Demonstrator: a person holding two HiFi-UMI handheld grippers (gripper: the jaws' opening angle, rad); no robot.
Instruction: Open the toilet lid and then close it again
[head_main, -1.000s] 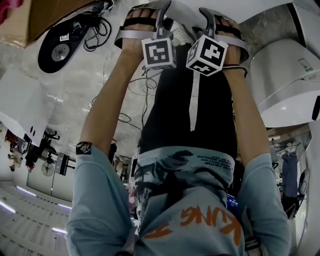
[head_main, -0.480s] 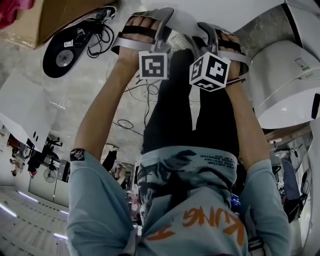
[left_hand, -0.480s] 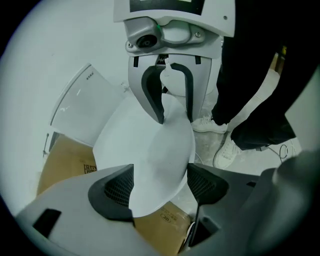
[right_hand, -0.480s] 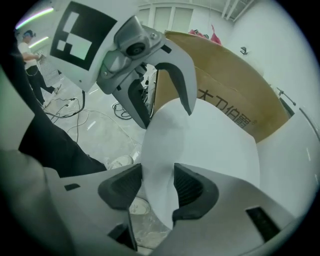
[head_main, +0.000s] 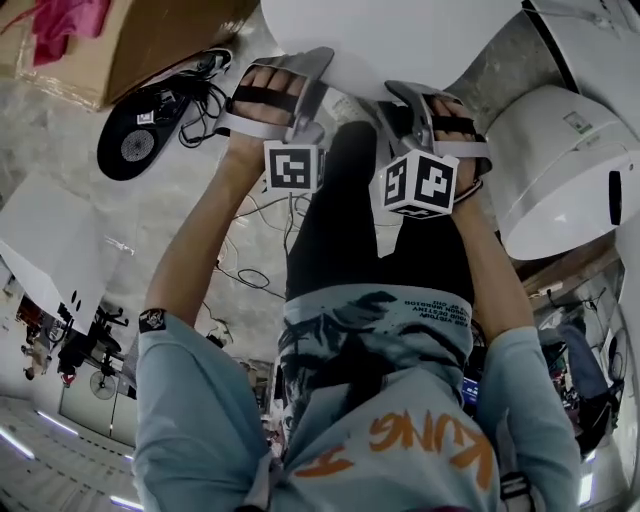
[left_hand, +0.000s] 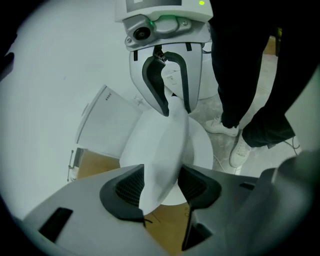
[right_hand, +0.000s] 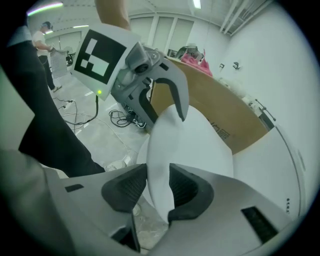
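The white toilet lid (head_main: 390, 40) fills the top of the head view, raised off the toilet. My left gripper (head_main: 300, 75) and right gripper (head_main: 405, 100) both hold its front edge, side by side. In the left gripper view the lid (left_hand: 165, 150) runs edge-on between my left gripper's (left_hand: 161, 187) pads, which press on both faces. The right gripper (right_hand: 159, 187) likewise clamps the lid (right_hand: 192, 145) between its black pads. Both pairs of jaws have just been closing, with the lid between them. Each gripper view shows the other gripper further along the rim.
The white toilet body (head_main: 560, 170) stands at the right. A cardboard box (head_main: 150, 40) with a pink cloth (head_main: 70, 20) sits at the upper left. A black round device with cables (head_main: 135, 145) lies on the floor. The person's black trousers and white shoes (left_hand: 240, 150) are close by.
Both grippers have risen with the lid's edge and sit lower in the head view. More of the white lid shows at the top.
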